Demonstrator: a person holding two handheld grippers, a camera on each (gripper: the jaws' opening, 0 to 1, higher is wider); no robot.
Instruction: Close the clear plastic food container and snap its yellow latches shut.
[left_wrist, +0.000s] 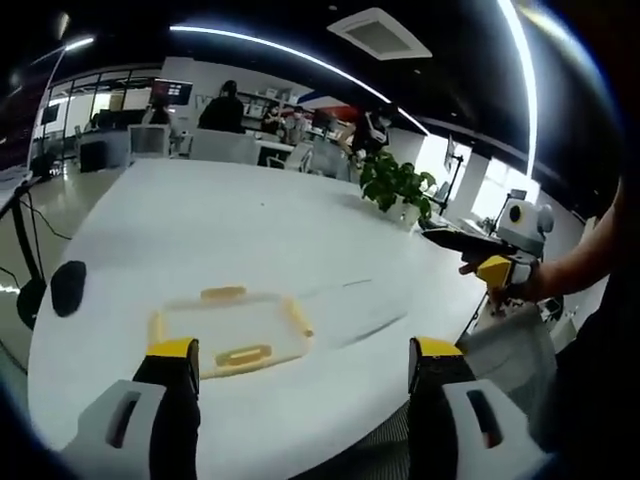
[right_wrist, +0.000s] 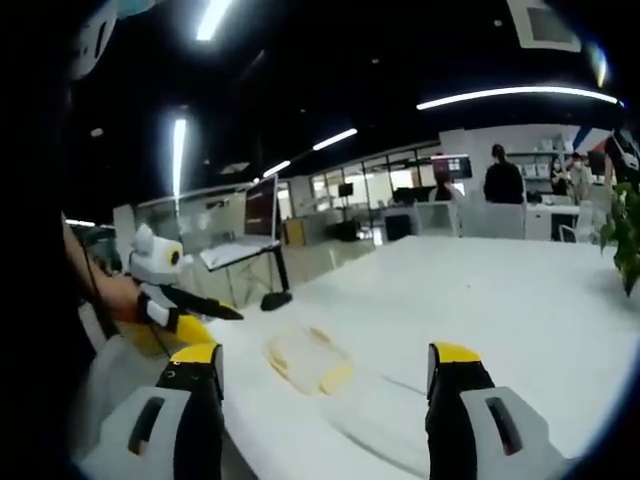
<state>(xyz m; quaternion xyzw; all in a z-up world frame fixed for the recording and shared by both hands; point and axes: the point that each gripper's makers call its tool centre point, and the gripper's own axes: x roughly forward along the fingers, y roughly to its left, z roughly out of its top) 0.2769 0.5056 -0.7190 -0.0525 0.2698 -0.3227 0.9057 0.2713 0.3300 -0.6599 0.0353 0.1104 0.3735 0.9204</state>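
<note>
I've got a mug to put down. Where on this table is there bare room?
Most of the white table is bare: the wide stretch beyond the container toward the plant, and the strip right of the container. The near left edge is tighter, between the container and a dark object.

Potted plant (left_wrist: 398, 187), white table (left_wrist: 250, 230), monitor (right_wrist: 260, 207).
</note>
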